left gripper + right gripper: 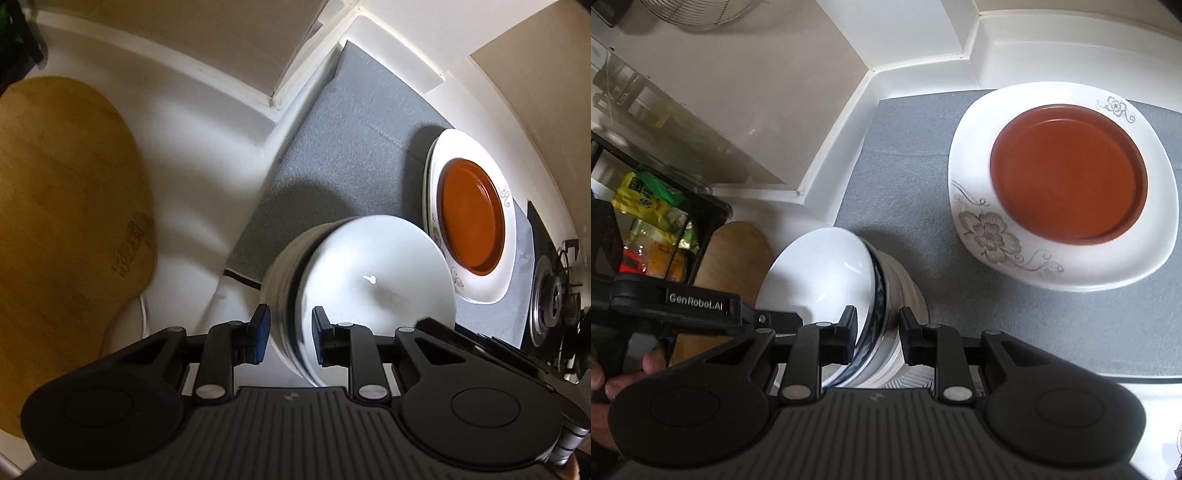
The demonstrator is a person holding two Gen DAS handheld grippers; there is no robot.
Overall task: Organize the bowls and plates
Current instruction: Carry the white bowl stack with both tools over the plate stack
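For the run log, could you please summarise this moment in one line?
left gripper: open around bowl stack rim | right gripper: same | brown plate on flowered plate

Open grey mat (pixel 916 177) at frame centre; bowl stack (pixel 849 295) lower centre and stacked plates (pixel 1063 192) right obstruct.

Black tongs (pixel 877 334), ribbed grey base, silver screws, "GenRobot.AI" mark

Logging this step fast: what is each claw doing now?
Left claw: open, straddling the bowl stack's rim.
Right claw: open, straddling the top bowl's rim.
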